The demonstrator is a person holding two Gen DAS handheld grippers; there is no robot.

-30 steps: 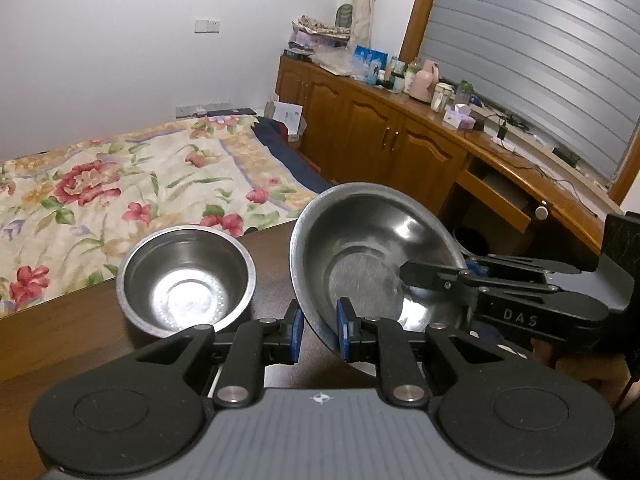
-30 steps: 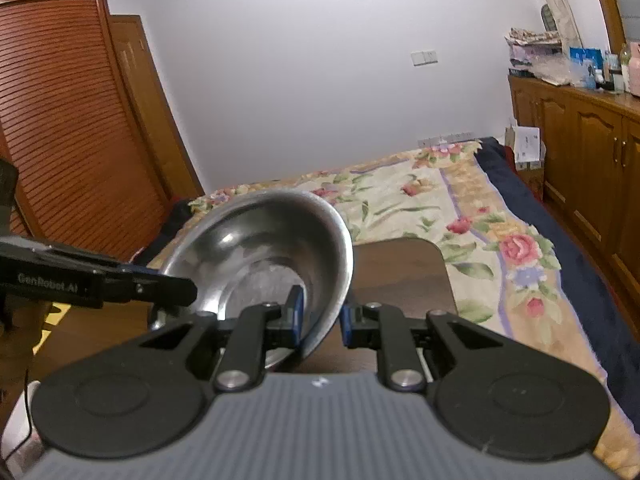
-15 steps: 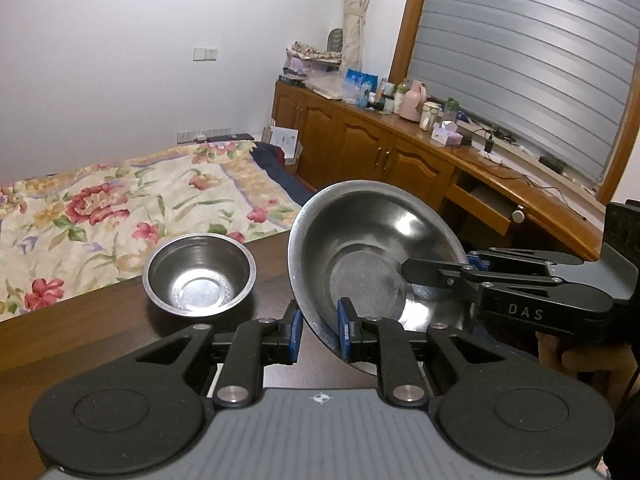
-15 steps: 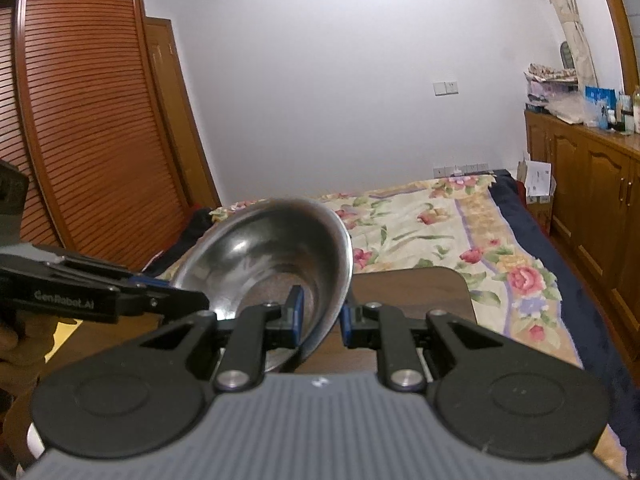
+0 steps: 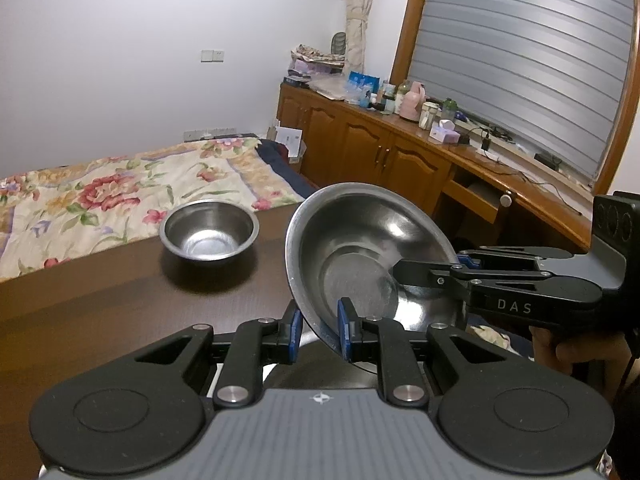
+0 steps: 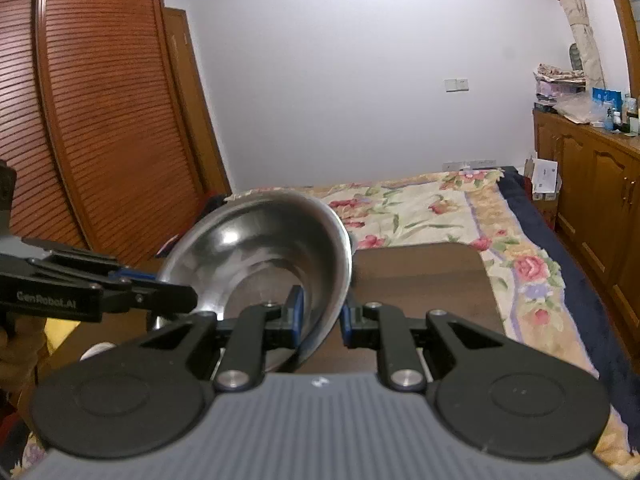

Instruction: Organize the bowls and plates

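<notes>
left wrist view
table edge: dark wood table (image 5: 100, 300); far edge runs along the floral bed (image 5: 120, 192), no gap seen between them
open room: bare tabletop left of and in front of the small steel bowl (image 5: 209, 229); right side taken by the other gripper and a hand (image 5: 576, 354)
cabinet: wooden cabinet (image 5: 380, 156) beyond the table's right end, cluttered top, one drawer pulled out
small bowl: upright on the table near the far edge, apart from both grippers
large bowl: large steel bowl (image 5: 360, 256) tilted, held off the table, inside facing the camera
left jaws: left gripper (image 5: 318, 330) closed on the large bowl's near rim, one blue pad inside, one outside
right jaws: right gripper (image 5: 460, 264) comes in from the right, clamped on the bowl's right rim, one finger lying across the inside

right wrist view
table edge: table's (image 6: 424, 276) far edge and rounded right corner meet the bed (image 6: 440, 208); bed strip runs on down the right side
open room: bare tabletop right of the large bowl (image 6: 260, 256); louvred wardrobe (image 6: 100, 120) closes off the left
large bowl: tilted, open side toward the lens, lower rim between this gripper's pads
right jaws: right gripper (image 6: 321, 317) closed on that rim, wall pinched between the blue pads
left jaws: left gripper (image 6: 160, 294) reaches in from the left, gripping the bowl's left rim
small bowl: not seen here
</notes>
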